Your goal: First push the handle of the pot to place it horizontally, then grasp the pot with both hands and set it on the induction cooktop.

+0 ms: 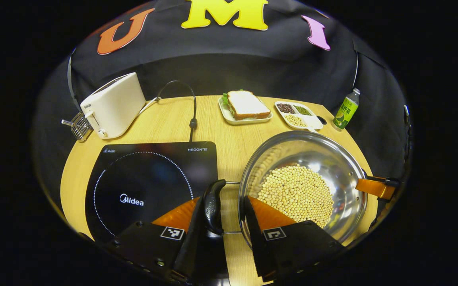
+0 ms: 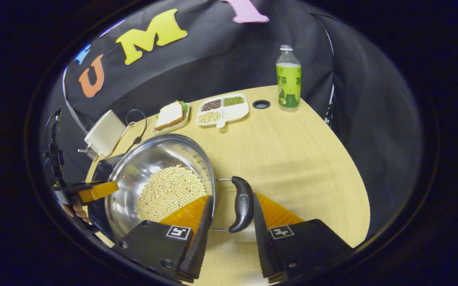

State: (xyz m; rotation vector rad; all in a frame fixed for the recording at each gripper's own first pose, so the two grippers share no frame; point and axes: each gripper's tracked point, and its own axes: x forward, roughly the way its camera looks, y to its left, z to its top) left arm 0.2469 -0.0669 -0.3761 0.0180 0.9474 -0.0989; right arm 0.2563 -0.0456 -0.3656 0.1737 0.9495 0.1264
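A steel pot (image 1: 332, 159) holding soybeans (image 1: 296, 194) stands on the wooden table, just right of the black induction cooktop (image 1: 149, 182). In the left gripper view, the pot's near black handle (image 1: 212, 204) lies between the jaws of my left gripper (image 1: 224, 198). That gripper is open: the handle rests against one finger and a gap shows at the other. The right gripper (image 1: 376, 186) sits at the pot's far side. In the right gripper view, my right gripper (image 2: 232, 196) is open around the other handle (image 2: 241, 202), with the pot (image 2: 153, 159) to its left. The left gripper (image 2: 94, 190) is farther off, held by a hand (image 2: 76, 210).
Behind the cooktop stand a white toaster (image 1: 113, 105) and a black cable (image 1: 192, 119). A sandwich plate (image 1: 245, 107), a divided tray of grains (image 1: 298, 115) and a green bottle (image 1: 346, 109) line the table's back. Bare wood (image 2: 292, 159) lies right of the pot.
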